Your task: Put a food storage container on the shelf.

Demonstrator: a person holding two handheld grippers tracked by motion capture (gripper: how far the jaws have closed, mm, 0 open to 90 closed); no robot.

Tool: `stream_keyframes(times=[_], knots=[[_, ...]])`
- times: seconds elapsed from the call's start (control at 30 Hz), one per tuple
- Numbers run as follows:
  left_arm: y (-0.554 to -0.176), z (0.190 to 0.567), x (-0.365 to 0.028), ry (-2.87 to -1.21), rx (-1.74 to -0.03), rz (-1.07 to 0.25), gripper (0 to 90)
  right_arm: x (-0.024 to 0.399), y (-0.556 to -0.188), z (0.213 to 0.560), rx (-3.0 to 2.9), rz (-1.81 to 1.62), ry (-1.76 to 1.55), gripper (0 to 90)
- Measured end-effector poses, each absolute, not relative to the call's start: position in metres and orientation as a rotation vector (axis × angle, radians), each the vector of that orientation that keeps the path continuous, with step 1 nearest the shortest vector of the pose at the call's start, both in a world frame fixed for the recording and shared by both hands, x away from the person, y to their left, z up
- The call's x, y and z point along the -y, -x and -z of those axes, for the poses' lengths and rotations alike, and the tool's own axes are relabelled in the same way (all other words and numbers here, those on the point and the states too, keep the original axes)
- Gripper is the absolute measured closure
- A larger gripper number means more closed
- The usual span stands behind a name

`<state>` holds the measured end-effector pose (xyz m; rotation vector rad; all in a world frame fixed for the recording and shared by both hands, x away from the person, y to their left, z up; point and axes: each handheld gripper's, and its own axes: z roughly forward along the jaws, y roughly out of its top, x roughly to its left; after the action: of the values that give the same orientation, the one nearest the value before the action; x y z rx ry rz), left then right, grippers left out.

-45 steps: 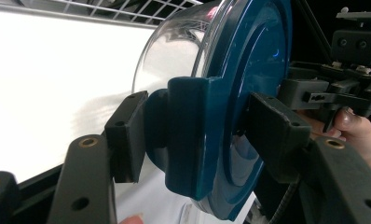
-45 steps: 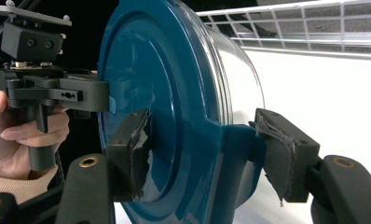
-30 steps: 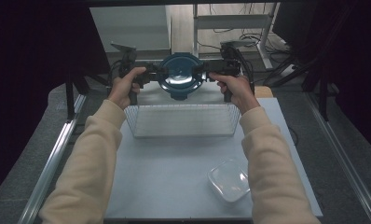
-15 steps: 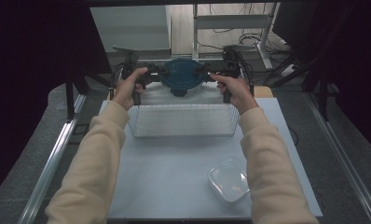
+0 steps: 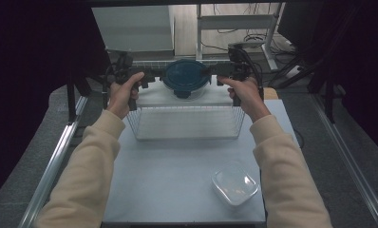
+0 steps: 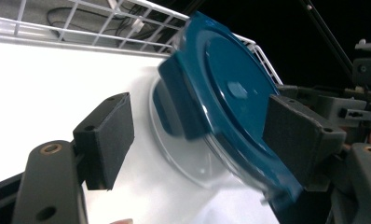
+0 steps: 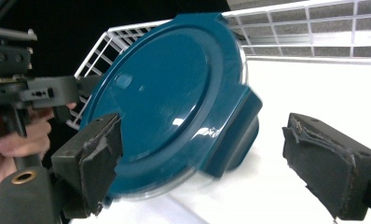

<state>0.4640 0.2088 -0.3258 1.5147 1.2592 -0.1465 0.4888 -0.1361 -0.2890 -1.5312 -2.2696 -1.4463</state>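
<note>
A round clear container with a dark blue lid is tilted over the far end of the white wire basket, its edges blurred. My left gripper is at its left and my right gripper at its right. Both pairs of jaws have just been opening and now stand open with the container between them. In the left gripper view one pad stands well clear of the lid. In the right gripper view the right pad is far from the lid.
A square clear container lies on the white table at the near right. The basket's wire rim rises behind the lid. Metal rails run along both table sides.
The lidded container has gone from high above the basket down and away to its far end. Both hands have drawn slightly apart, and the jaws now stand wider around it.
</note>
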Motion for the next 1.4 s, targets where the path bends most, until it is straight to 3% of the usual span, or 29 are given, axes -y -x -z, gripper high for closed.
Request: stream_keyframes(times=[0.2,0.63,0.87,1.4], knots=[[-0.438,0.323,-0.217,-1.581,-1.234,0.047,24.0,0.144,-0.47,0.287,2.376,1.458,1.475,12.8],[-0.383,0.344,-0.229,-1.684,-1.166,-0.032,24.9,0.177,-0.423,0.309,2.619,1.37,1.409,15.9],[-0.343,0.381,-0.237,-1.724,-1.167,-0.065,24.9,0.198,-0.379,0.343,2.756,1.31,1.378,19.1],[-0.287,0.438,-0.233,-1.844,-1.202,-0.134,27.4,0.226,-0.322,0.396,2.813,1.242,1.399,20.8]])
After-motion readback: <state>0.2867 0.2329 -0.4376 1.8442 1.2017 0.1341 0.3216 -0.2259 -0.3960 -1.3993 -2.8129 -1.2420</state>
